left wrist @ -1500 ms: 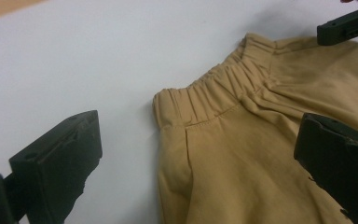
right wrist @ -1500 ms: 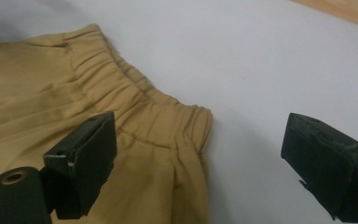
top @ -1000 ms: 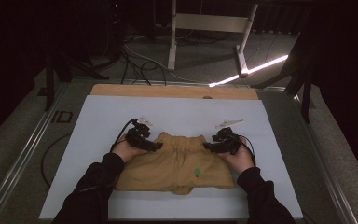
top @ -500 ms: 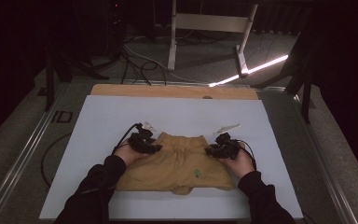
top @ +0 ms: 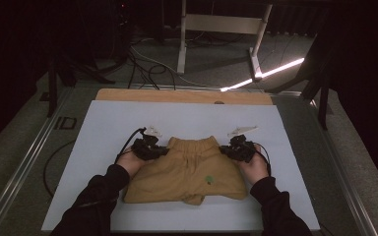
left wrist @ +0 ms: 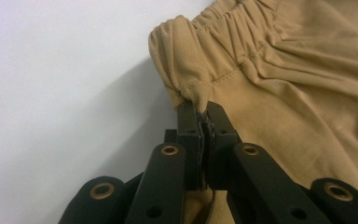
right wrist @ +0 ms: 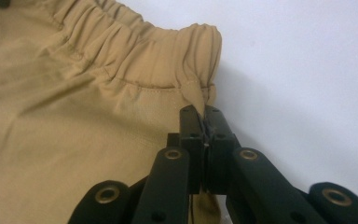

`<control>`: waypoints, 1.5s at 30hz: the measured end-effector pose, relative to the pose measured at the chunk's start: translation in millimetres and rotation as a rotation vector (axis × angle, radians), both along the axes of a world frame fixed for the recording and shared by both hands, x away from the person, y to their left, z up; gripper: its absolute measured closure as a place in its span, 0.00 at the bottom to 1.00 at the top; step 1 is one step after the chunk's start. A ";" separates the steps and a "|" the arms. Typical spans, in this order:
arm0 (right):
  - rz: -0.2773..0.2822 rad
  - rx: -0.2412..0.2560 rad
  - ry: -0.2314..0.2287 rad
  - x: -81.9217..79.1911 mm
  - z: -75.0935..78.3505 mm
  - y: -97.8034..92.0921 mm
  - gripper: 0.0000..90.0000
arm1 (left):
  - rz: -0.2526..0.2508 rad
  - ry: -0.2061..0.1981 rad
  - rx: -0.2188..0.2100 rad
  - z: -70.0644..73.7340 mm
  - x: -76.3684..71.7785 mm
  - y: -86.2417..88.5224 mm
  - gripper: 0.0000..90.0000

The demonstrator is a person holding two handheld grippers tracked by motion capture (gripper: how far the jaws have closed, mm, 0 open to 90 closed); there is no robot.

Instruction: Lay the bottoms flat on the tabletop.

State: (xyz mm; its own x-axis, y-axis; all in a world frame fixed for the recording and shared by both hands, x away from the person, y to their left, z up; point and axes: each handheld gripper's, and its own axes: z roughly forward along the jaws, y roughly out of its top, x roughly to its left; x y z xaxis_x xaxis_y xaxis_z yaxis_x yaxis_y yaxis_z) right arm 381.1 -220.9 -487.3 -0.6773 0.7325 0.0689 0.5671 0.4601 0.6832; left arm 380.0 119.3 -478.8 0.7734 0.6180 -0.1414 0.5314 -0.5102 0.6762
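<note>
Shorts (top: 189, 169), tan with a stretchy waistband, lay flat on the white table (top: 103, 123) in the lower middle of the high view. At the shorts' left corner the left gripper (left wrist: 203, 112) was squeezed tight on a pinch of cloth. The right gripper (right wrist: 202, 113) pinched the right corner the same way.

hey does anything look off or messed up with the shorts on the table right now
Nothing stands out. The tan shorts lie flat on the white sheet, waistband away from the person. The left gripper and right gripper each pinch a waistband corner, puckering the cloth slightly there.
</note>
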 end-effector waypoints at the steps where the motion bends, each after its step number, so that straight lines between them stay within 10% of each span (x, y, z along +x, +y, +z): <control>1: -0.002 0.011 -0.001 2.9 2.3 -0.6 0.98 | 0.011 -0.016 0.000 4.5 1.7 1.1 0.97; 14: -0.055 0.057 -0.025 51.1 32.8 8.7 0.98 | 0.097 -0.112 0.031 40.9 51.8 7.6 0.97; 17: -0.162 0.090 -0.082 72.4 45.7 10.0 0.95 | 0.177 -0.258 0.012 52.4 69.9 9.3 0.95; 19: -0.291 0.119 -0.096 87.5 52.4 11.1 0.69 | 0.264 -0.298 0.027 53.0 80.3 11.7 0.70; 23: -0.319 0.132 -0.136 97.5 55.4 15.9 0.35 | 0.297 -0.157 0.021 40.0 87.3 20.3 0.24; 28: -0.204 0.121 -0.132 89.9 45.7 21.6 0.19 | 0.237 -0.069 0.022 24.1 81.9 17.2 0.06; 45: -0.094 0.189 -0.161 52.9 49.9 23.8 0.16 | 0.134 -0.122 -0.048 49.6 42.3 15.8 0.01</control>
